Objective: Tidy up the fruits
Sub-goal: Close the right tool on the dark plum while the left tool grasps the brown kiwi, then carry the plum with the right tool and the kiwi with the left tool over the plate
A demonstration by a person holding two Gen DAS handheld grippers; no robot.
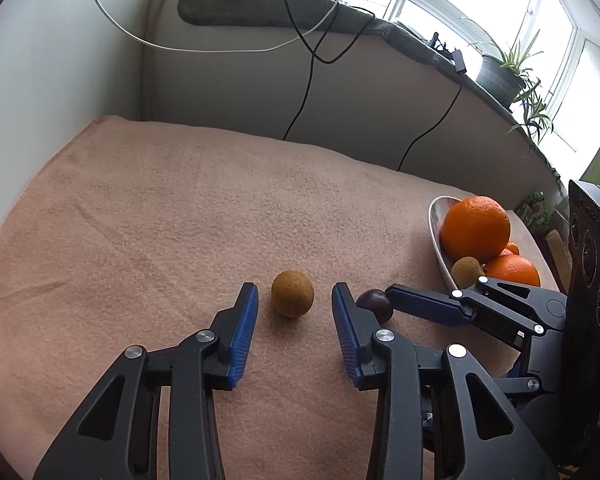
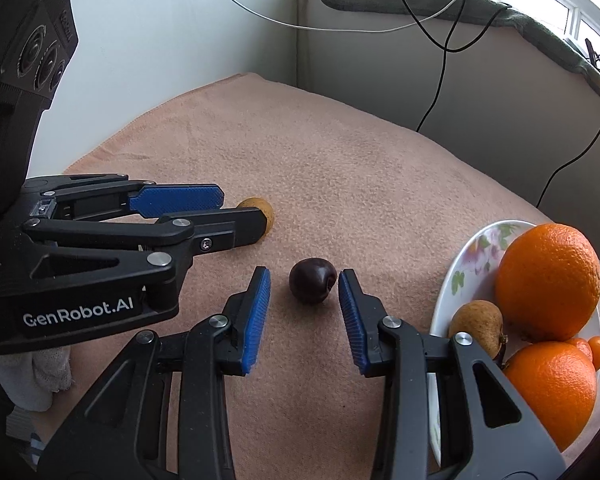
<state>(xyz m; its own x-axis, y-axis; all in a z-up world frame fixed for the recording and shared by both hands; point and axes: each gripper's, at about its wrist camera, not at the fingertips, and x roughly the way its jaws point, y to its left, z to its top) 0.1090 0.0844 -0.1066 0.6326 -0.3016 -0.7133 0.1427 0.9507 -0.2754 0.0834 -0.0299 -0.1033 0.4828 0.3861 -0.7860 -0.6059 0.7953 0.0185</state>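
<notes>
On a peach towel (image 1: pixel 160 208), the left gripper (image 1: pixel 295 300) stands open around a small brown fruit (image 1: pixel 292 293), fingers not touching it. Just right, the right gripper (image 2: pixel 305 286) stands open around a dark plum (image 2: pixel 313 281). At far right, a floral plate (image 2: pixel 466 258) holds two oranges (image 2: pixel 548 280), another brown fruit (image 2: pixel 478 326) and smaller orange pieces.
</notes>
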